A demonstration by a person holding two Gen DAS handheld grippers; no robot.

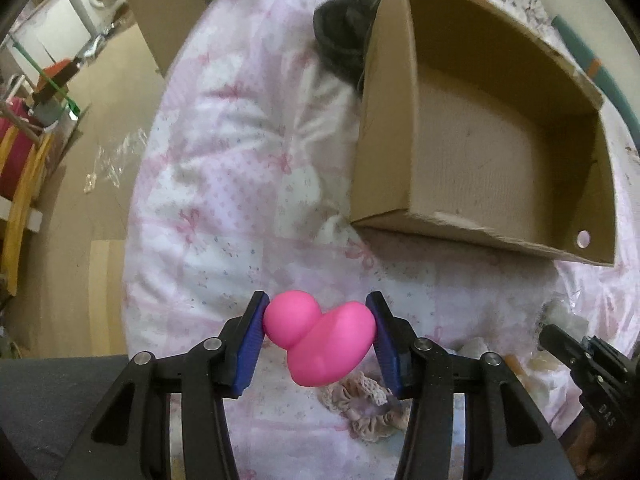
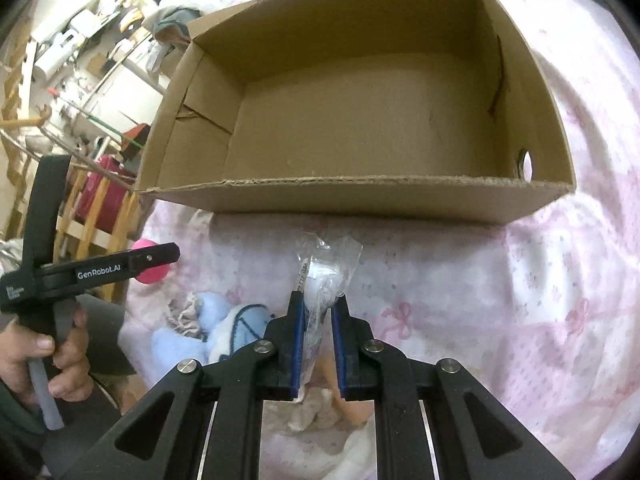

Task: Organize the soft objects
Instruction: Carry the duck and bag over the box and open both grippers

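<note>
Glossy pink duck toy (image 1: 320,338), two rounded lobes; clamped by left gripper (image 1: 319,340).

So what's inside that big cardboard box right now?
Nothing that shows: the cardboard box has a bare brown floor in both views. Only the strip just behind its near wall is hidden. The pink toy and the plastic packet are held outside it, in the left gripper and right gripper.

pink duck toy (image 1: 320,338): smooth matt rubber | cardboard box (image 2: 360,200): matt brown, rough torn rim | packet (image 2: 326,268): glossy clear plastic | bedsheet (image 1: 240,208): soft printed cloth | scrunchie (image 1: 368,408): lacy fabric
</note>
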